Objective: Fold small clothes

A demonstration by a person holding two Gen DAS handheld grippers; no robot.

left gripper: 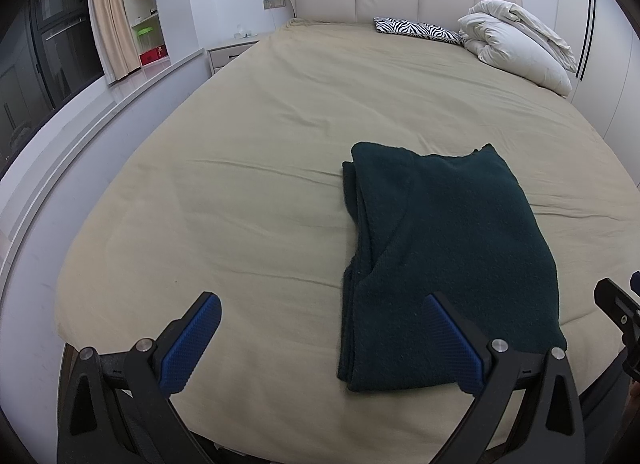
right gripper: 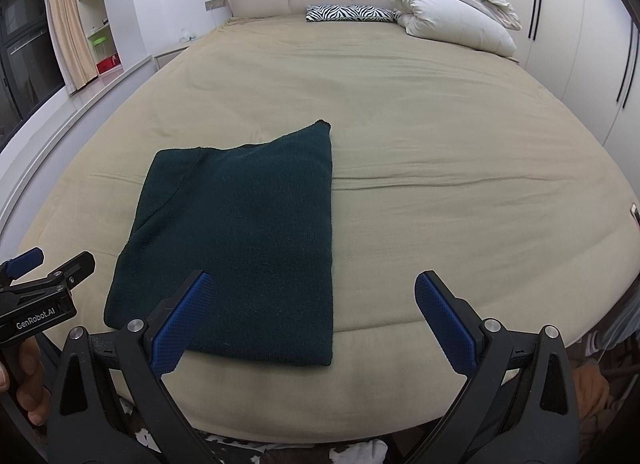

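A dark green garment (right gripper: 236,240), folded into a rectangle, lies near the bed's (right gripper: 440,144) front edge; both grippers' fingers spread wide and empty, so pinch its near corners evenly for any final fold.

Open bedsheet (right gripper: 440,124) around sweater (right gripper: 240,240); duvet (right gripper: 452,12) far off.

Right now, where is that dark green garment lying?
The dark green garment lies folded on the beige bed sheet near the foot of the bed, ahead of both open grippers and far from the pillows.
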